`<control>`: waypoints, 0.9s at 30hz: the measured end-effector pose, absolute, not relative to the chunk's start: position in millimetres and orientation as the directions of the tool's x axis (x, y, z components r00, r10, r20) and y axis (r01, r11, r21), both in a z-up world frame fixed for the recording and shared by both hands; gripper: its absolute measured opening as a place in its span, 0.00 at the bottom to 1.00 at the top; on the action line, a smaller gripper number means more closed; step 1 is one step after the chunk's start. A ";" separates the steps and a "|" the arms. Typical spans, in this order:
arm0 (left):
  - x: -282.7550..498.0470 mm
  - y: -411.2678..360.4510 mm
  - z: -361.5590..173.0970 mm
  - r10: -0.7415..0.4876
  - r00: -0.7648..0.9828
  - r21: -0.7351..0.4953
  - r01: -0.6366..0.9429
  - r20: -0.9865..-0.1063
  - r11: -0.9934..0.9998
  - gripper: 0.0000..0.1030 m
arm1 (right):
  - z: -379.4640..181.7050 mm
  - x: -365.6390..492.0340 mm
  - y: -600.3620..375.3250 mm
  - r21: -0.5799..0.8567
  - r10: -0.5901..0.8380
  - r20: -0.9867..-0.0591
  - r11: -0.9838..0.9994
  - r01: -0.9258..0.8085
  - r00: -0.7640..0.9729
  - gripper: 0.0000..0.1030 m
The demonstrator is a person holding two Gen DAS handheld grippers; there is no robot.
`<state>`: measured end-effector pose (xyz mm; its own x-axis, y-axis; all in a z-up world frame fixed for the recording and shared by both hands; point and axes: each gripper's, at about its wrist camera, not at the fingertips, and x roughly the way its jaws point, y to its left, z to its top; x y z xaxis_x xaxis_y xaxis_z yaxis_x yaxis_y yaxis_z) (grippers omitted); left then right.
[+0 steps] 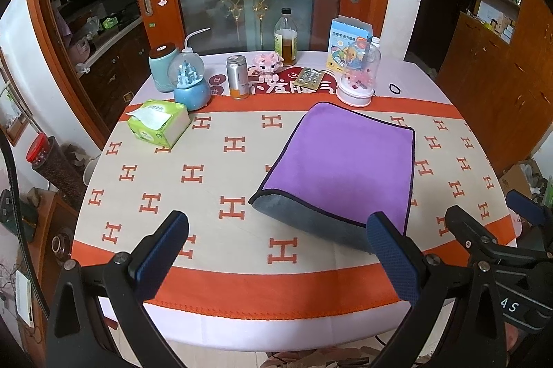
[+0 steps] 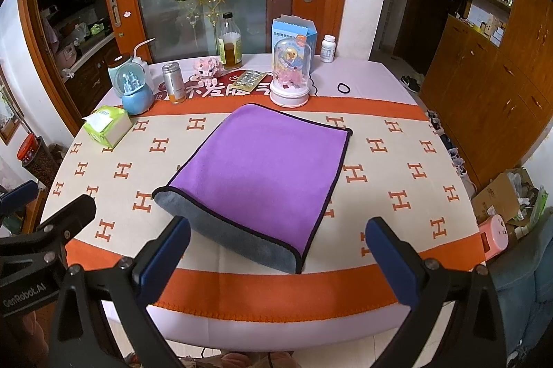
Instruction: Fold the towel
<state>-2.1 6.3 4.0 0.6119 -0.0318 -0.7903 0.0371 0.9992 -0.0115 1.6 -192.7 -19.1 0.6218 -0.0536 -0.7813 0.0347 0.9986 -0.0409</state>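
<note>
A purple towel (image 1: 345,160) with a grey underside and dark trim lies folded on the table, its grey layer showing along the near edge. It also shows in the right wrist view (image 2: 266,167). My left gripper (image 1: 276,247) is open and empty, hovering over the table's near edge, left of the towel's near edge. My right gripper (image 2: 276,250) is open and empty, just short of the towel's near edge. The right gripper also shows at the right edge of the left wrist view (image 1: 497,229).
The tablecloth (image 2: 397,178) is cream with orange H marks. Along the back stand a tissue pack (image 1: 159,122), a blue snow globe (image 1: 190,84), a metal can (image 1: 237,77), a bottle (image 1: 286,36), a dome toy (image 1: 357,74), a blue carton (image 2: 293,32) and a hair tie (image 2: 344,87).
</note>
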 end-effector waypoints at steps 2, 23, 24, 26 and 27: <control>-1.8 6.0 3.7 -0.032 0.612 -0.012 0.037 -0.790 0.999 0.99 | -19.7 1.2 -193.2 -0.040 -0.053 -0.781 0.999 0.034 0.622 0.99; -2.0 7.9 5.3 -0.034 0.616 -0.013 0.039 -0.787 0.999 0.99 | -22.6 -2.3 -190.9 -0.042 -0.053 -0.781 0.999 0.032 0.622 0.99; -2.0 7.8 5.2 -0.035 0.617 -0.014 0.039 -0.786 0.999 0.99 | -22.5 -1.9 -190.8 -0.042 -0.053 -0.781 0.999 0.032 0.623 0.99; -1.4 7.4 5.3 -0.038 0.617 -0.015 0.041 -0.786 0.999 0.99 | -23.1 -2.2 -190.5 -0.043 -0.054 -0.780 0.999 0.033 0.624 0.99; -1.1 7.0 5.4 -0.039 0.618 -0.016 0.043 -0.785 0.999 0.99 | -22.9 -0.6 -190.6 -0.043 -0.055 -0.780 0.999 0.034 0.623 0.99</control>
